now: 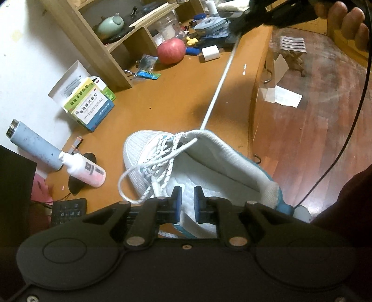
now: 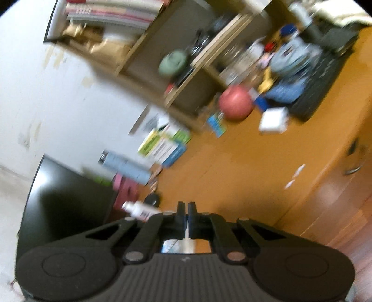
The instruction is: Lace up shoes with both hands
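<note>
While the left wrist camera looks down over the desk (image 1: 181,97), I have the white shoe (image 1: 209,167) right under my left gripper (image 1: 187,204), toe pointing away from me and the heel with its blue trim close to the desk's front edge. The left gripper is released: its two blue pads stand a little apart above the shoe's padded tongue, and I see nothing pinched between them.

The right gripper (image 2: 186,209) is clenched. In its own smeared view the jaws are pressed together with a strip of white between them, and that is the lace (image 1: 218,86). From the left camera it runs as one straight, taut line from the top eyelets of the shoe up and away to the right gripper's black tip, high at the top of the picture, with the person's fingers (image 1: 348,21) wrapped on the handle behind it.

The crossings over the tongue are speckled white and blue, and they look slack. A loose loop (image 1: 125,178) of lace hangs off the shoe's left side, down near my left jaw.

Around the shoe: a white bottle (image 1: 86,172) lying on its side, a blue flask (image 1: 34,144) beside it, medicine boxes (image 1: 90,104) against the wall, and a red apple (image 1: 171,51) further back by the shelf.
</note>
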`<state>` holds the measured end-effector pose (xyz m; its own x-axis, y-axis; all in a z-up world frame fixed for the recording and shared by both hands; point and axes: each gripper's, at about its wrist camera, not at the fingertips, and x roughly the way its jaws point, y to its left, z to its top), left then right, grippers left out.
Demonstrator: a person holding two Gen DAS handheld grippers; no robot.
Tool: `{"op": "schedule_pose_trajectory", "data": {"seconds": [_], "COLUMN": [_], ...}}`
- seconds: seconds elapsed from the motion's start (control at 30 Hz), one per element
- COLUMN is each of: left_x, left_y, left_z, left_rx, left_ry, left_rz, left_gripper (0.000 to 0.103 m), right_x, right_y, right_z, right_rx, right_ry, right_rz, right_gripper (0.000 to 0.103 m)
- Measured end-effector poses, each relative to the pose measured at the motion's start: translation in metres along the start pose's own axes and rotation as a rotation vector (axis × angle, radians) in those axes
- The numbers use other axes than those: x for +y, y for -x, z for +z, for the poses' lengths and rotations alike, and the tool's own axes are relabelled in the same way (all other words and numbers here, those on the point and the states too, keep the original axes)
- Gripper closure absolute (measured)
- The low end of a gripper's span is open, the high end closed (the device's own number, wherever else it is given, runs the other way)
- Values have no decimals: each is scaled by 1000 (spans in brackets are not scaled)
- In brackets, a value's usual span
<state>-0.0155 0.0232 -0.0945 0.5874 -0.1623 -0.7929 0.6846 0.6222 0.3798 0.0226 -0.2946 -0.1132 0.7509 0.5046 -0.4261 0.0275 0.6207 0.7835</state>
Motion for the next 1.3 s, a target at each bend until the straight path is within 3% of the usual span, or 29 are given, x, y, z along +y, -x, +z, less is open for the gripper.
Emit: {"op": "schedule_pose_trajectory", "data": {"seconds": [0.37,0.47,0.53,0.6,0.67,0.73,0.77,0.83,1.0,1.13,1.23,1.3], "left_x": [0,-3,0,5,12,20,24,32,53,67,72,71], "left_y": [-1,-2,0,5,14,25,30,39,51,61,66,69], "left_z": [1,3,4,4,4,4,4,4,1,-5,-6,-2], "left_rx": [4,7,9,1,-15,-38,-50,-75,-83,-117,-138,-116], "left_ry": [-3,5,23,70,138,213,251,322,555,782,898,962], "left_rz": [0,0,-13,-49,-84,-88,-88,-66,-22,-25,-23,11], "left_gripper": [92,90,85,72,64,59,48,42,17,15,3,0], "right_x": [-36,-39,-32,-17,3,22,31,51,87,119,138,148], "right_y": [64,70,64,53,42,31,25,12,-9,-19,-24,-25], "right_z": [31,35,35,30,22,12,8,-2,-23,-39,-49,-54], "right_rx": [-240,-253,-193,-124,-75,-35,-12,42,134,188,213,229], "right_ry": [-49,-45,-5,63,145,217,244,299,392,509,596,650], "right_rz": [-165,-181,-176,-174,-151,-133,-124,-106,-85,-115,-164,-197], "right_gripper": [100,100,95,80,42,40,35,22,11,1,1,1]}}
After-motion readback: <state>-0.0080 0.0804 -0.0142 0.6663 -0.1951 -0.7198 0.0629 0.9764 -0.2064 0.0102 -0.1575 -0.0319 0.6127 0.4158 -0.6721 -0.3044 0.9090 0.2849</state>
